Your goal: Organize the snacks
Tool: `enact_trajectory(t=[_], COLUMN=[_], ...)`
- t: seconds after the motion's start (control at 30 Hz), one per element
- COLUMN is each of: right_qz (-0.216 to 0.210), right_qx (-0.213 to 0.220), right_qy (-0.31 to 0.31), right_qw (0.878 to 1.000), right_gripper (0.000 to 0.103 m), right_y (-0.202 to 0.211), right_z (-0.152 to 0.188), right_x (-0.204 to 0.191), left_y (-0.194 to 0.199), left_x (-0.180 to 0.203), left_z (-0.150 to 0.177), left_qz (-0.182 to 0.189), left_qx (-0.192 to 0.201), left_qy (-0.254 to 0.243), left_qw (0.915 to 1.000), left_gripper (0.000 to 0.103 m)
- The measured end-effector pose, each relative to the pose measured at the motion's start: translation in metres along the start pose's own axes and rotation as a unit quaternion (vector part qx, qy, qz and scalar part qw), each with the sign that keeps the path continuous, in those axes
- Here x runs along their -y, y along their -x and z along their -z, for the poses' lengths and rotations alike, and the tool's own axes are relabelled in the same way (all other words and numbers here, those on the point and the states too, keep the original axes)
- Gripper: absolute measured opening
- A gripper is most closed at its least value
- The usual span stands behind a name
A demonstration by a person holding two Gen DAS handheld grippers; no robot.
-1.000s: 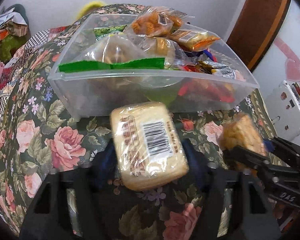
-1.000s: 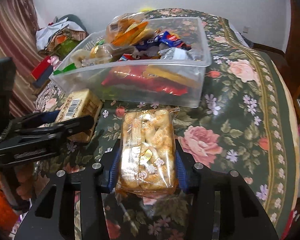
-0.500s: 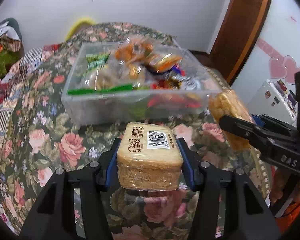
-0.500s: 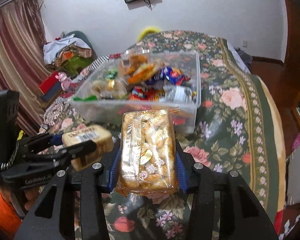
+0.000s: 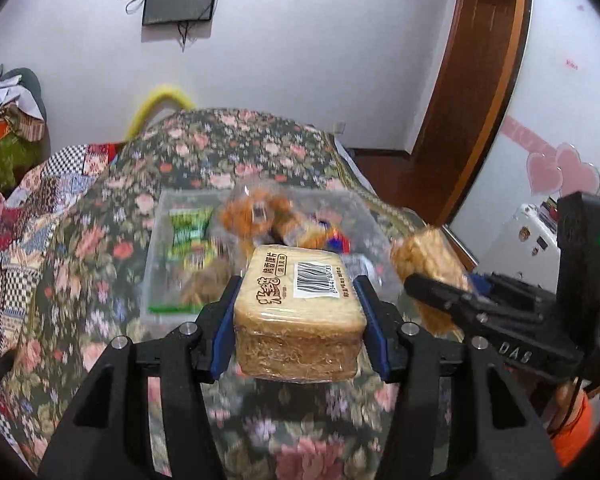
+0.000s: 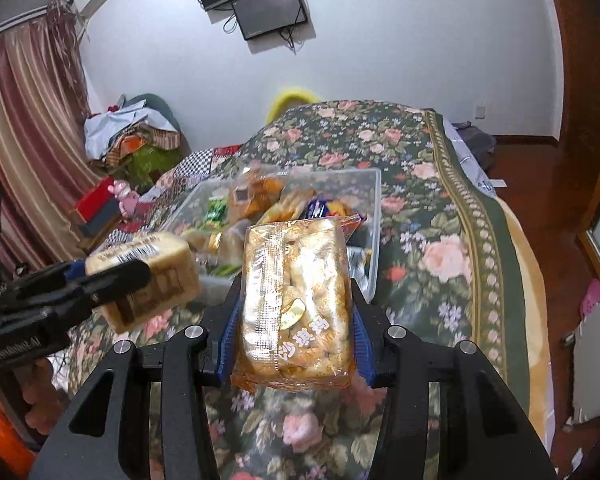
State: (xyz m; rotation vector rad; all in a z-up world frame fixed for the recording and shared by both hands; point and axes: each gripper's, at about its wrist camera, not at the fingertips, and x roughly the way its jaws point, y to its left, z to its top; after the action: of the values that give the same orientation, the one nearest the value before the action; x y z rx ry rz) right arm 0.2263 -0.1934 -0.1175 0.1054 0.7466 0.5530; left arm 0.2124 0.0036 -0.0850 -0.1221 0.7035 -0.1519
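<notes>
The left gripper [image 5: 296,316] clamps a tan wrapped cake block [image 5: 298,312], the right gripper [image 6: 294,320] a clear-wrapped pastry pack [image 6: 296,300]; both remain undeposited near the part-filled clear plastic bin [image 6: 374,216].

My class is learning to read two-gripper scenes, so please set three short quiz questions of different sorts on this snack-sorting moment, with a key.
1. True or false: the left gripper holds the wrapped toast pack with the barcode label.
2. Multiple choice: where is the clear plastic bin relative to the two held snacks? A. behind the grippers, out of view; B. ahead of them on the floral cloth; C. on the floor.
3. Fill in: the right gripper is shut on a ____ wrapper pack of golden puffed pieces.

Key: 1 true. 2 B. 3 clear.
</notes>
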Motion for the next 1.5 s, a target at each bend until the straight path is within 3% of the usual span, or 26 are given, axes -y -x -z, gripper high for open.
enact_trajectory(t=[0.2, 0.43, 0.63, 0.9, 1.23, 1.4, 1.5], right_qz=[0.005, 0.011, 0.013, 0.01, 0.015, 0.01, 0.01], right_qx=[0.004, -0.012, -0.01, -0.001, 0.058, 0.1, 0.126], right_qy=[-0.007, -0.016, -0.008, 0.0, 0.039, 0.044, 0.052], right_qw=[1.0, 1.0, 1.0, 1.0, 0.997, 0.994, 0.991], right_gripper=[0.043, 0.046, 0.05, 0.05, 0.05, 0.063, 0.069], right_y=[-0.019, -0.051, -0.048, -0.019, 0.052, 0.089, 0.109], right_z=[-0.018, -0.03, -0.03, -0.027, -0.029, -0.029, -0.028], right_x=[0.006, 0.011, 0.008, 0.001, -0.031, -0.048, -0.058], left_y=[-0.026, -0.062, -0.056, -0.02, 0.079, 0.124, 0.15], left_x=[0.001, -0.006, -0.014, -0.015, -0.001, 0.01, 0.016], left_z=[-0.018, -0.02, -0.018, -0.013, -0.009, -0.004, 0.0], left_qz=[-0.007, -0.031, -0.026, -0.029, -0.037, -0.039, -0.04], left_qx=[0.01, -0.011, -0.008, 0.007, 0.095, 0.14, 0.169], left_qy=[0.0, 0.009, 0.021, 0.014, -0.012, -0.027, -0.031], left_qw=[0.9999, 0.9994, 0.9994, 0.9995, 0.9948, 0.989, 0.9843], left_gripper=[0.054, 0.055, 0.058, 0.058, 0.058, 0.06, 0.071])
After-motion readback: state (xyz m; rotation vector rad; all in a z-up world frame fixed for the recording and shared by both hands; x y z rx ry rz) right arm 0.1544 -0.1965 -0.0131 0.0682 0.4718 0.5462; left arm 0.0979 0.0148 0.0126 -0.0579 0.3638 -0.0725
